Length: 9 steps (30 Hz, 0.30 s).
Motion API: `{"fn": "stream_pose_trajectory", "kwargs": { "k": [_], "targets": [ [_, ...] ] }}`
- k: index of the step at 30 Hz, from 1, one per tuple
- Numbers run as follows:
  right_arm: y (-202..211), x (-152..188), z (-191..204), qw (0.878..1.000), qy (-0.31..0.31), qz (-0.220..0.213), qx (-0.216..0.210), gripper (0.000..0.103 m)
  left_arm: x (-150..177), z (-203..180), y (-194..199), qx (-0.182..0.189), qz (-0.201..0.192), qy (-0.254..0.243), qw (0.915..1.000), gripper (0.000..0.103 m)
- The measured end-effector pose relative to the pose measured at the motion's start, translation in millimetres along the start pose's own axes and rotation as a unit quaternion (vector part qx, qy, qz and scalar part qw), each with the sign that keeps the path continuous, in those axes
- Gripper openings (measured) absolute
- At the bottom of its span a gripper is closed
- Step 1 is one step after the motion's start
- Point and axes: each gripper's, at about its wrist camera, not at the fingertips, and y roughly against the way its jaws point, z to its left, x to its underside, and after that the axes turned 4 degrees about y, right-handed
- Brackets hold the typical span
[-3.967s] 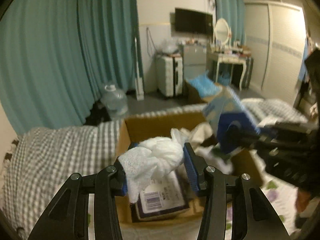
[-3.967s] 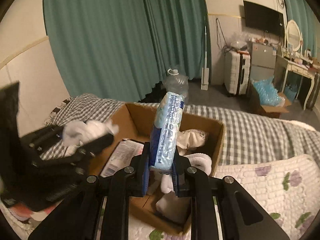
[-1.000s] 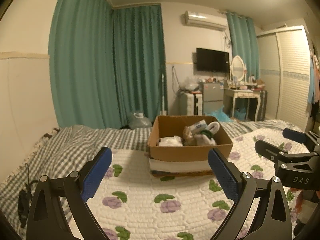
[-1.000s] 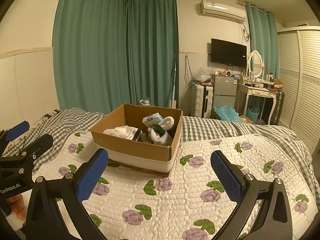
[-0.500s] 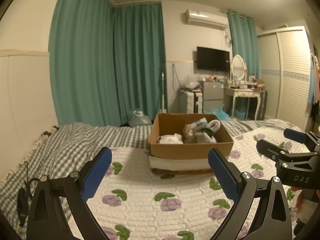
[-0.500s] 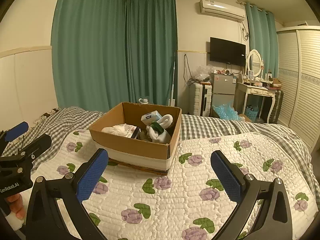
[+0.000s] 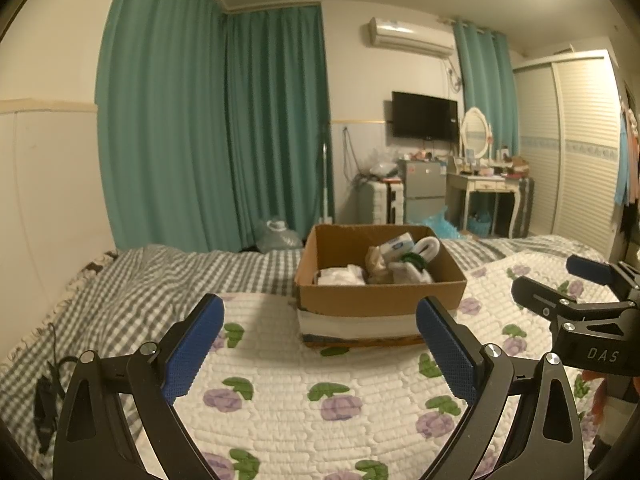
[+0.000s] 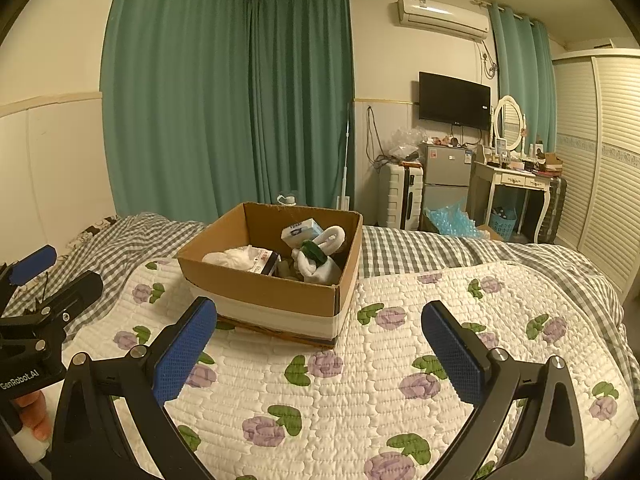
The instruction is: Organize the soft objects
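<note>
A brown cardboard box (image 7: 380,300) stands on the flowered quilt (image 7: 280,392) on the bed. It also shows in the right wrist view (image 8: 260,284). Inside lie a white cloth (image 7: 340,276), a tissue pack (image 7: 398,245) and white socks with a green band (image 8: 320,256). My left gripper (image 7: 320,340) is open and empty, held back from the box. My right gripper (image 8: 320,340) is open and empty too, at the same distance. Each gripper shows at the edge of the other's view.
A grey checked blanket (image 7: 140,280) covers the bed's left and far side. Teal curtains (image 7: 220,132) hang behind. A suitcase, small fridge (image 8: 444,180) and dressing table (image 8: 516,184) stand by the far wall. A wardrobe (image 8: 600,160) is at the right.
Four seconds ago my left gripper held the white cloth and my right the tissue pack over the box. Both are now in the box, and both grippers are open and pulled back.
</note>
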Motion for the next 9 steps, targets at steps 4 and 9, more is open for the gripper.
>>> {"fn": "stream_pose_trajectory", "kwargs": {
  "k": [4, 9],
  "targets": [
    [0.0, -0.5, -0.1, 1.0, 0.0, 0.001, 0.0, 0.103, -0.1, 0.1, 0.1, 0.0, 0.0, 0.0, 1.0, 0.099],
    [-1.6, 2.5, 1.5, 1.0, 0.0, 0.005, -0.001, 0.103, -0.3, -0.5, 0.5, 0.0, -0.001, -0.001, 1.0, 0.099]
  ]
}}
